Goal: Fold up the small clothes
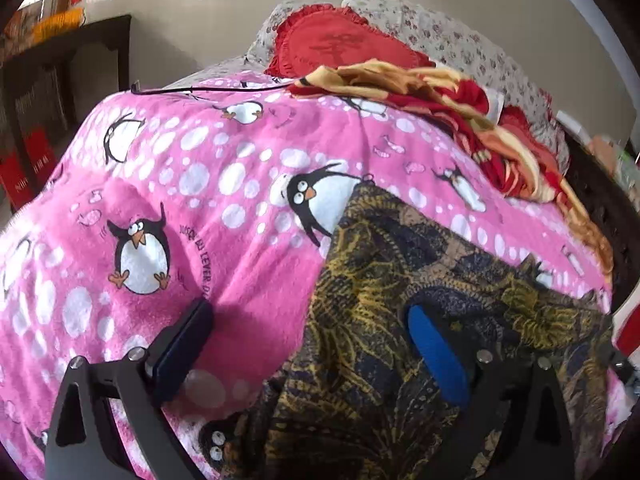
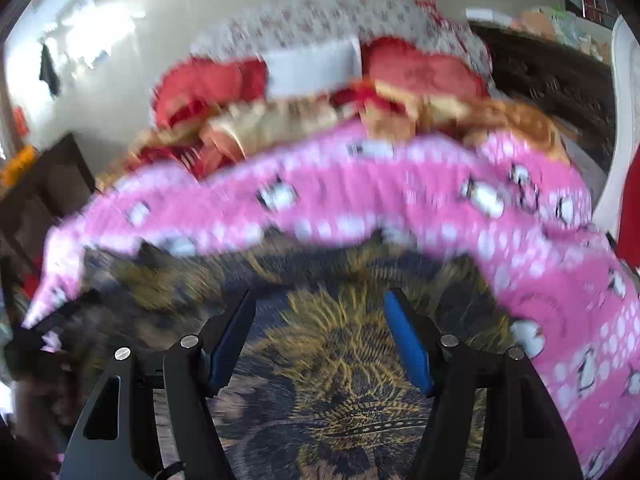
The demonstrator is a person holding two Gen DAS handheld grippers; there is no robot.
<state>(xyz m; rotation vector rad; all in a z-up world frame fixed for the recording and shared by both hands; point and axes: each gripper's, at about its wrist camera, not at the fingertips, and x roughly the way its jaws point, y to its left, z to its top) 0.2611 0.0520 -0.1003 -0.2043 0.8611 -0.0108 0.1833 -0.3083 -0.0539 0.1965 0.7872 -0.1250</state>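
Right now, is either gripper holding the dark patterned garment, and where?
Neither. The left gripper and right gripper are both open over the dark patterned garment, with nothing pinched.

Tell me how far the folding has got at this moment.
Early stage. The dark batik-print garment lies spread on the pink penguin blanket, rumpled, with no neat fold visible. The left gripper hangs with jaws open over the garment's left edge; the right gripper, also open, hangs over its middle, in a blurred view. Neither holds cloth. All the folding appears left.
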